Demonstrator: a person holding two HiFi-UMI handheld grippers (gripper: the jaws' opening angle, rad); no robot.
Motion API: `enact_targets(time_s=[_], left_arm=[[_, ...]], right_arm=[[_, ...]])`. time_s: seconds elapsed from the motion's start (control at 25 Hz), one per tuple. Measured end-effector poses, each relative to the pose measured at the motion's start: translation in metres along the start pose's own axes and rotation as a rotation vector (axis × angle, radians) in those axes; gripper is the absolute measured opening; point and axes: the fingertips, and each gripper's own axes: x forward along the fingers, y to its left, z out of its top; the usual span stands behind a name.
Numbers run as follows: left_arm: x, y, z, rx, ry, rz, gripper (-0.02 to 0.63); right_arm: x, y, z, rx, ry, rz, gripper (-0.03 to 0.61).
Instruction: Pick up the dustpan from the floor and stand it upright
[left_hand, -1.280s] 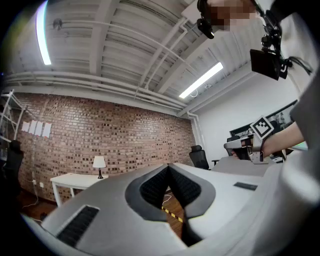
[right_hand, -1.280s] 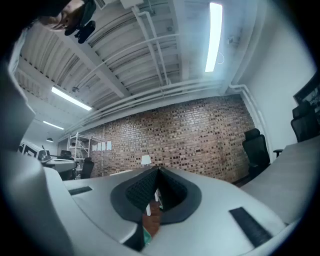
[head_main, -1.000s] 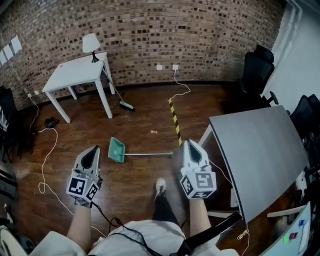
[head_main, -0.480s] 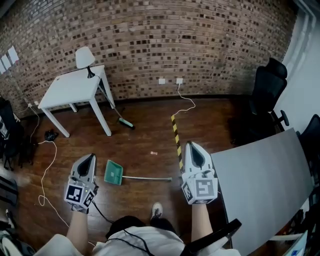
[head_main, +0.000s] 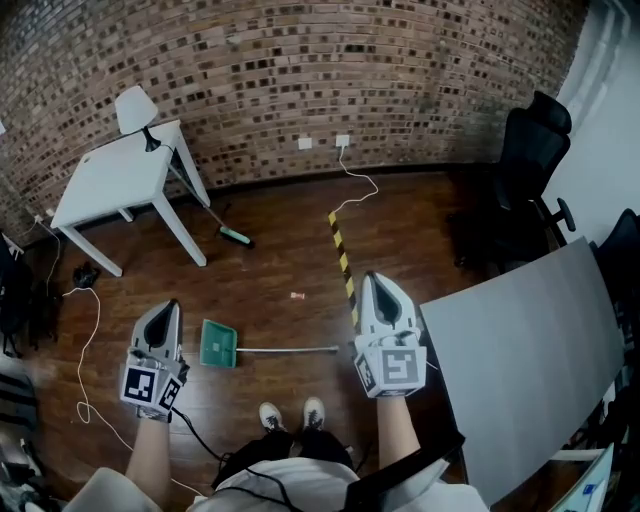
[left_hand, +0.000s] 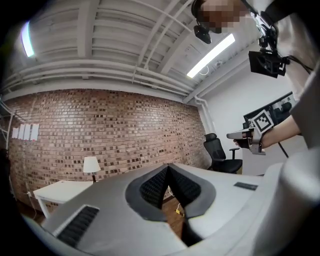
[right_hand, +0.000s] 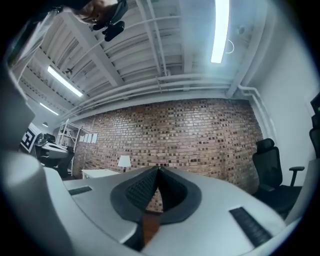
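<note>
A green dustpan (head_main: 218, 343) lies flat on the wooden floor, its long thin handle (head_main: 290, 349) running to the right. In the head view my left gripper (head_main: 164, 312) hangs in the air just left of the pan, my right gripper (head_main: 376, 283) just right of the handle's end. Both are held well above the floor and point level toward the brick wall. Each gripper's own view shows its tips touching, with nothing between them: left gripper (left_hand: 167, 167), right gripper (right_hand: 158, 169). The dustpan appears in neither gripper view.
A grey table (head_main: 530, 350) stands close on the right, black office chairs (head_main: 525, 170) beyond it. A white side table (head_main: 110, 180) with a lamp (head_main: 133, 105) stands far left, a broom (head_main: 222, 225) leaning by it. Yellow-black tape (head_main: 342, 262) and cables (head_main: 85, 345) lie on the floor.
The person has stepped forward: the dustpan has slid down and left in the head view, close to the feet. Both grippers kept their pose and stayed shut.
</note>
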Motion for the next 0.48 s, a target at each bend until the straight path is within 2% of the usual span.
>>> enact_targets(time_s=[0.16,0.28,0.48], left_arm=[[0.021,-0.001,-0.026,0.009,0.037,-0.072,0.011],[0.034,-0.009,-0.045,0.013,0.064,-0.127,0.011],[0.050,-0.015,-0.082,-0.009,0.117,-0.188,0.011]], right_arm=[[0.019,0.011,-0.026,-0.009,0.014,0.016,0.009],[0.023,0.011,-0.074,0.014,0.090,0.020,0.009],[0.010,-0.002,-0.161,0.014,0.204,-0.024,0.009]])
